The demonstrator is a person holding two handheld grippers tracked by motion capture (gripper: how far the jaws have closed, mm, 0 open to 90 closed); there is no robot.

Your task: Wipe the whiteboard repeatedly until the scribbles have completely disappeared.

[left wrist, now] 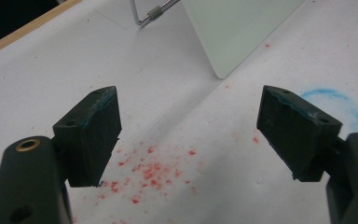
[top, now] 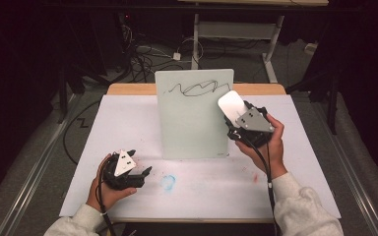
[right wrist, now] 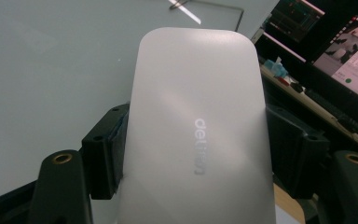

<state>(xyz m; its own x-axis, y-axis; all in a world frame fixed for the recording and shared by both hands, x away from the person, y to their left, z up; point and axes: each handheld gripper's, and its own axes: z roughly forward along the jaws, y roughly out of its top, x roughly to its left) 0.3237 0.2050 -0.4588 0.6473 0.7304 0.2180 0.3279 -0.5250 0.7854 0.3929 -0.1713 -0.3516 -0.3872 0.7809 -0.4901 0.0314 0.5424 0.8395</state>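
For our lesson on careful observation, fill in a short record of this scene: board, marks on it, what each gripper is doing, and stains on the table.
board: pale glass board standing upright on the white table
marks: black scribble near its top edge
right gripper: shut on a white eraser, raised beside the scribble
left gripper: jaws open, nothing between them, low over the table
stains: red specks, blue smudge

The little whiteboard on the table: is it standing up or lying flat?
Standing up. The whiteboard rises from the table on its bottom edge, scribble facing the person, and a wire prop shows behind it.
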